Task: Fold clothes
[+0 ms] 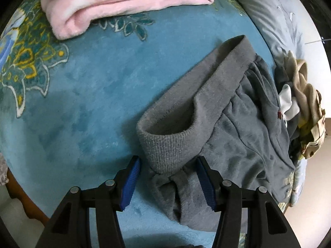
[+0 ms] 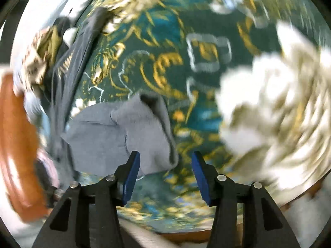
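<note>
A grey fleece garment [image 1: 217, 111] with a ribbed waistband [image 1: 165, 144] lies spread on a teal blanket [image 1: 86, 107]. My left gripper [image 1: 168, 165] stands open, its blue pads either side of the waistband's near corner, not closed on it. In the right wrist view, which is blurred by motion, a grey piece of the same kind of cloth [image 2: 124, 132] lies on the patterned teal and gold blanket [image 2: 186, 51]. My right gripper [image 2: 165, 161] is open, with the cloth's edge just ahead of its left pad [image 2: 132, 173].
A folded pink towel [image 1: 115, 6] with pale blue items on top sits at the far edge. A heap of beige and white clothes [image 1: 304, 107] lies right of the grey garment. A white and beige fluffy mass [image 2: 275, 107] fills the right wrist view's right; orange-brown wood [image 2: 16, 144] its left.
</note>
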